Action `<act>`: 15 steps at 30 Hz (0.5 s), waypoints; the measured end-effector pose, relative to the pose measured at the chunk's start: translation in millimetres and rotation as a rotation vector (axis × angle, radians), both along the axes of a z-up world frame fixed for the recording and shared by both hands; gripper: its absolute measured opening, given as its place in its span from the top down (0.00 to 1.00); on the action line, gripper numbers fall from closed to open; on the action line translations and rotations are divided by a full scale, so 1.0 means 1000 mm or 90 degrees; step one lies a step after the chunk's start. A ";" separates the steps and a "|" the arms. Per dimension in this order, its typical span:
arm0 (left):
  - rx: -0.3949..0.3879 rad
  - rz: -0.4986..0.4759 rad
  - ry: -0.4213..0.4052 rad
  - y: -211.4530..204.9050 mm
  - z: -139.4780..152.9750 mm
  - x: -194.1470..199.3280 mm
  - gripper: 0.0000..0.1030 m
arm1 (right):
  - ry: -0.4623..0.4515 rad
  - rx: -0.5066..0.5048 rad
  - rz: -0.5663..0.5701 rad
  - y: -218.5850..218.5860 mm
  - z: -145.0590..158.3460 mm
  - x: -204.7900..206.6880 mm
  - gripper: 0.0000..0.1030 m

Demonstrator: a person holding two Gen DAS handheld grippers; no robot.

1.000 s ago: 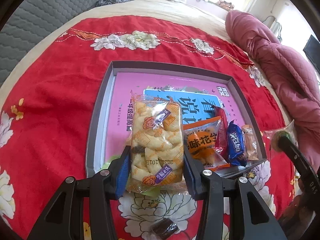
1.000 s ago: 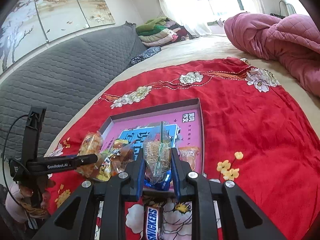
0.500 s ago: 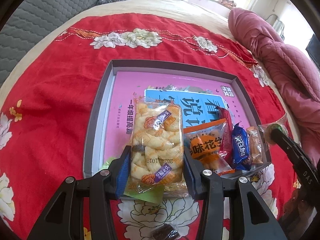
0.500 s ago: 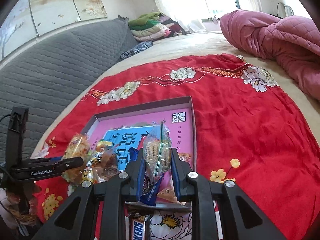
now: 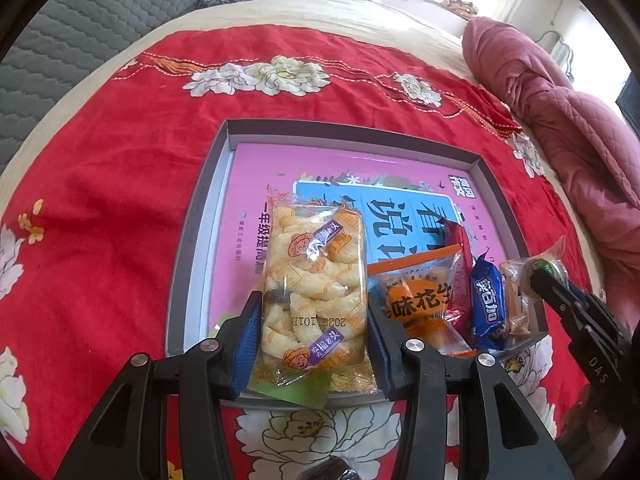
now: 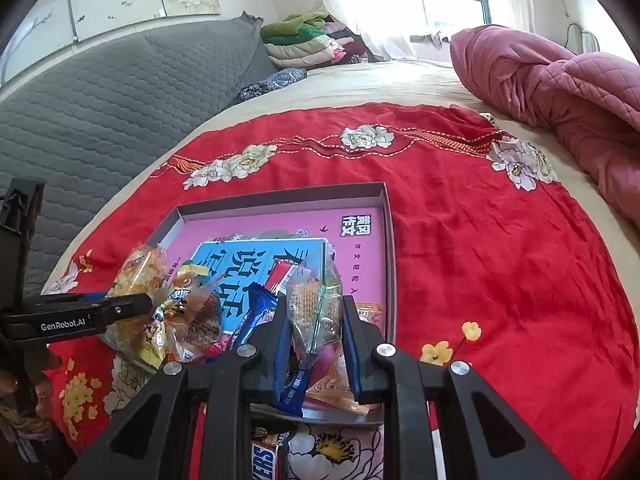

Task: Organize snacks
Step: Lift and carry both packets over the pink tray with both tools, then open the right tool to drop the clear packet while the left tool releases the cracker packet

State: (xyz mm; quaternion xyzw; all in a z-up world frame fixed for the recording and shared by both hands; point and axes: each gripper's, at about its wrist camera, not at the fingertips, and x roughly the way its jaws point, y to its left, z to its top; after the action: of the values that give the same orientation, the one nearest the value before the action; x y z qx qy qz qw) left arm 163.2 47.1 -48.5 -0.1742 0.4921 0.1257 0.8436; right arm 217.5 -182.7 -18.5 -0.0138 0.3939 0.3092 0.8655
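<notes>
Only right view, Snickers bar (image 6: 269, 458), folded clothes (image 6: 310, 38)

Puffed-snack bag (image 5: 314, 292) and cracker packet (image 6: 316, 312) — both over grey tray (image 5: 188, 240).

left claw (image 5: 315, 330): black angular linkage arms, four round silver screw heads across the joints, blue pads lining the inner faces of both fingers. right claw (image 6: 316, 346): same build, black arms, silver screws, blue finger pads. seen side-on from the right wrist camera, the left claw is a long black bar with white "genrobot.ai" lettering and a blue strip along its top. white letters "das" on the right claw's black body.
</notes>
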 end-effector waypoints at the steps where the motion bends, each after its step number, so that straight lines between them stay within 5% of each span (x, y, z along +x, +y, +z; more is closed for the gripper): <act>1: 0.001 0.000 0.001 0.000 0.000 0.000 0.52 | 0.002 0.000 0.003 0.001 -0.001 0.000 0.77; 15: -0.013 -0.012 0.000 -0.005 0.001 0.001 0.52 | 0.012 0.024 0.030 0.007 0.000 -0.004 0.76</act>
State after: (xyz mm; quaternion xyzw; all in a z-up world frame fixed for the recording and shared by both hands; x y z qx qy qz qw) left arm 163.8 42.1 -47.1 -0.1780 0.4951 0.1132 0.8428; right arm 213.6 -176.1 -18.9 -0.0035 0.3959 0.3370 0.8542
